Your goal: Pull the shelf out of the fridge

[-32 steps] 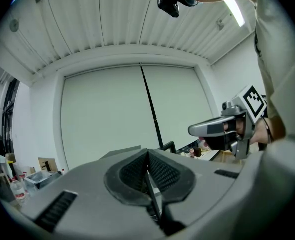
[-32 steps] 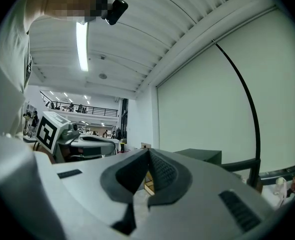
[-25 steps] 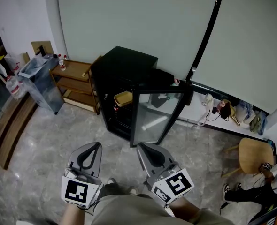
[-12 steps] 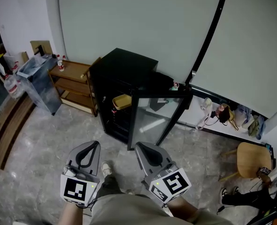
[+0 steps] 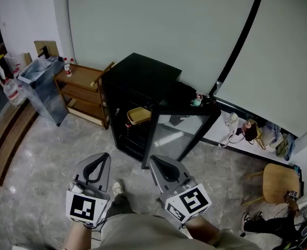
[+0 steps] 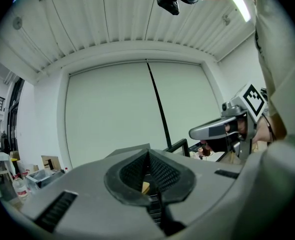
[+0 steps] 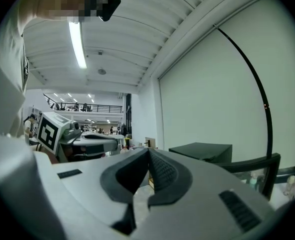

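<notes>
Approach: standing well back from squat black fridge (image 5: 138,85), glass door (image 5: 175,132) swung open for access, holding grey left gripper (image 5: 100,157) and right gripper (image 5: 154,160) clenched, empty.

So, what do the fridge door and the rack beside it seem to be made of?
Fridge door: probably glass in a black frame; the pane is glossy and reflects light. Rack: likely wood, matte; warm brown boards.

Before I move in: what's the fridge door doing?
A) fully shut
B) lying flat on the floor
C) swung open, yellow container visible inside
C: in the head view the glass door stands swung out from the black fridge, and a yellow container shows inside.
</notes>
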The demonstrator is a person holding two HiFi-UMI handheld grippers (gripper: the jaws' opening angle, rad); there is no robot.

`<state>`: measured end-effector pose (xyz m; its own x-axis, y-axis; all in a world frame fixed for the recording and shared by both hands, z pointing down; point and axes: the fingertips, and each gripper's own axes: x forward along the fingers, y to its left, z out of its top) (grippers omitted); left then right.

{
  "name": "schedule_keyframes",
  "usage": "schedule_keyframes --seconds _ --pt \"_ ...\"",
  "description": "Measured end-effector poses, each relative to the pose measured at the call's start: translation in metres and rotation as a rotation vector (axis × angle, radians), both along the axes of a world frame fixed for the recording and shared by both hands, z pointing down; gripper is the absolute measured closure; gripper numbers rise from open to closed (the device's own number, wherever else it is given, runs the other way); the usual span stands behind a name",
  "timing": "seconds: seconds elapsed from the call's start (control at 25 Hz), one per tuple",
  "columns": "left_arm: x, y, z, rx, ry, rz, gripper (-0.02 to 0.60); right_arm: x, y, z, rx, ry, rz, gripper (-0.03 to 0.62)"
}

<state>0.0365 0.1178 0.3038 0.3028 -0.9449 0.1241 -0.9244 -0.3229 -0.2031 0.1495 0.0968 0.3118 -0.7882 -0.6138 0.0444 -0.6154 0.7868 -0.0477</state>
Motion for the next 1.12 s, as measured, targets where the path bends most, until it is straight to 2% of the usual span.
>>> schedule_keyframes --seconds 0.52,0.76,1.12 --pt "-0.059 -0.098 0.014 -0.039 0.016 0.042 0.575 -0.060 -0.093 0.002 -0.014 0.007 0.040 0.599" --pt "-0.088 -0.152 0.011 -0.037 -0.021 0.107 0.575 -0.091 -0.142 -0.004 0.010 0.023 0.093 0.597" --pt "-0.139 -0.228 0.007 -0.054 -0.003 0.167 0.575 -0.142 -0.211 -0.018 0.035 0.036 0.168 0.597"
